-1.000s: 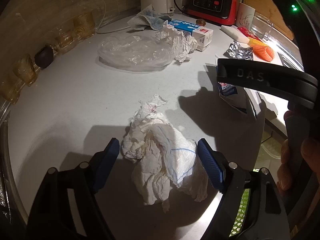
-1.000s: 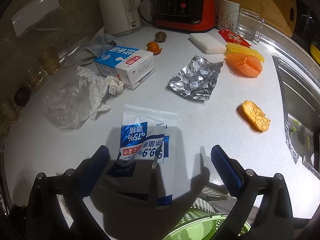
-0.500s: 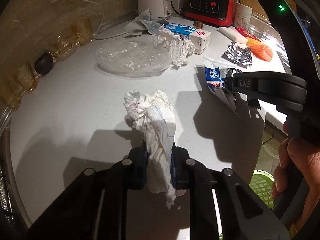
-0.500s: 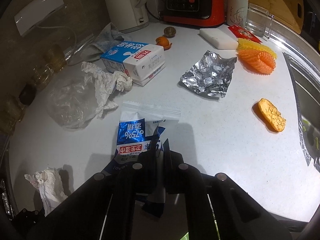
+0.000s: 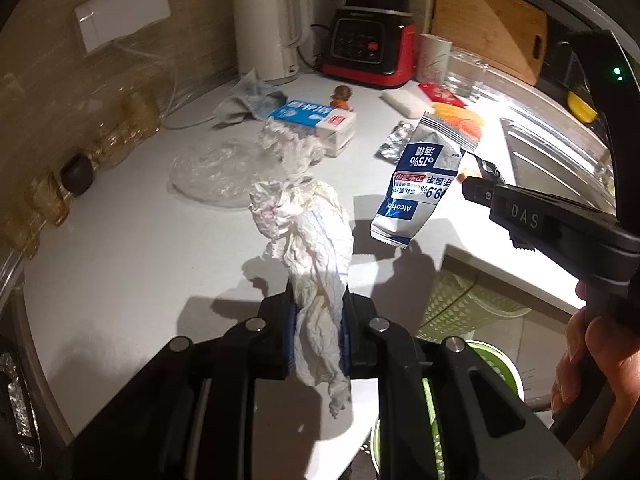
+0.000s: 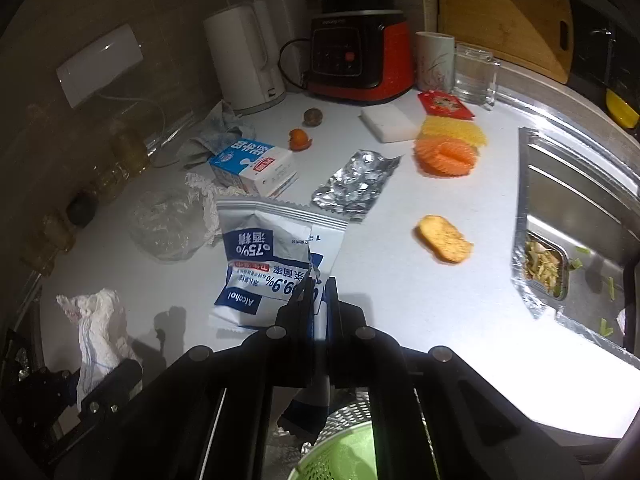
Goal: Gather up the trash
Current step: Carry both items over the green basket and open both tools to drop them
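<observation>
My left gripper point(image 5: 318, 320) is shut on a crumpled white paper towel point(image 5: 308, 240) and holds it lifted above the white counter point(image 5: 120, 260); the towel also shows in the right wrist view point(image 6: 96, 324). My right gripper point(image 6: 318, 300) is shut on a blue-and-white alcohol wipes packet point(image 6: 272, 264), lifted off the counter; the packet also shows in the left wrist view point(image 5: 424, 184). A green perforated bin point(image 5: 464, 308) stands below the counter's front edge, under both grippers, and shows in the right wrist view point(image 6: 340, 452).
On the counter lie a clear plastic bag point(image 5: 216, 172), a crumpled tissue point(image 5: 292, 148), a milk carton point(image 6: 252, 168), crumpled foil point(image 6: 356, 184), an orange peel point(image 6: 444, 238) and orange sponges point(image 6: 448, 152). A kettle point(image 6: 244, 60) and blender point(image 6: 356, 60) stand behind. The sink point(image 6: 580, 216) is at right.
Both grippers closed on their items about half a second ago. Both have since lifted and drawn back toward the counter's front edge, over the green bin.
</observation>
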`<state>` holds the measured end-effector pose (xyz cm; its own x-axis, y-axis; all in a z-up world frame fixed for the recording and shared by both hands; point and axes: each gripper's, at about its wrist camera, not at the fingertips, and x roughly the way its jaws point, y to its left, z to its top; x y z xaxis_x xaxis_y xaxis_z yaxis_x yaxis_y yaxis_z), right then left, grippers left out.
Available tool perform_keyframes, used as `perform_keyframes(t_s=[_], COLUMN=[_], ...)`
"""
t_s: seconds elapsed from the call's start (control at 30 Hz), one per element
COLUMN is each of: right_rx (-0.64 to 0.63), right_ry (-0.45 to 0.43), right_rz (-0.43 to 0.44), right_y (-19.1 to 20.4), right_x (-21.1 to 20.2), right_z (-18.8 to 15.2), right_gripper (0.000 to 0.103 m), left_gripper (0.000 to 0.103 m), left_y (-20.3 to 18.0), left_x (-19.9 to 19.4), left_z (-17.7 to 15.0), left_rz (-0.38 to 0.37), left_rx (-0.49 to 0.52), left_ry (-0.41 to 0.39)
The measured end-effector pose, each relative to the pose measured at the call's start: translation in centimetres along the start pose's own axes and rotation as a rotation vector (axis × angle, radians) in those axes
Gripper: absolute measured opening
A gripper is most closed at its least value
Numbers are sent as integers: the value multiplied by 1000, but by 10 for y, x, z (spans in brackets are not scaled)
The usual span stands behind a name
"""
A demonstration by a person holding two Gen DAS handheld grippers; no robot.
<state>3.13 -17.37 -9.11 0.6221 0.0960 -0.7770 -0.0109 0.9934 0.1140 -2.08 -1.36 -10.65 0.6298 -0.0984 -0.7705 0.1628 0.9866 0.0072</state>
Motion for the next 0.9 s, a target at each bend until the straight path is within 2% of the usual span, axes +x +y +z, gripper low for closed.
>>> perform_keyframes(t_s=[0.27,0.43,0.57,0.9], right_rx=[68,115,153,158], right_ry=[-62,-38,27,254], right_rz=[-121,-195,-227,-252], right_y=[-62,-84,-96,-114], right_x=[-92,-112,-94,28], right_z=[-40,-83,-125,-226], right_gripper=[6,6,6,6], left_gripper=[17,17,17,17], left_y=[-66,-104,-123,-128], left_x=[-43,-38,-23,-2], left_z=[-4,-20,-35,-57], left_rz=[-214,-299,-332,-344], left_rx=[155,257,318,384], left_ry=[-22,9,65,139])
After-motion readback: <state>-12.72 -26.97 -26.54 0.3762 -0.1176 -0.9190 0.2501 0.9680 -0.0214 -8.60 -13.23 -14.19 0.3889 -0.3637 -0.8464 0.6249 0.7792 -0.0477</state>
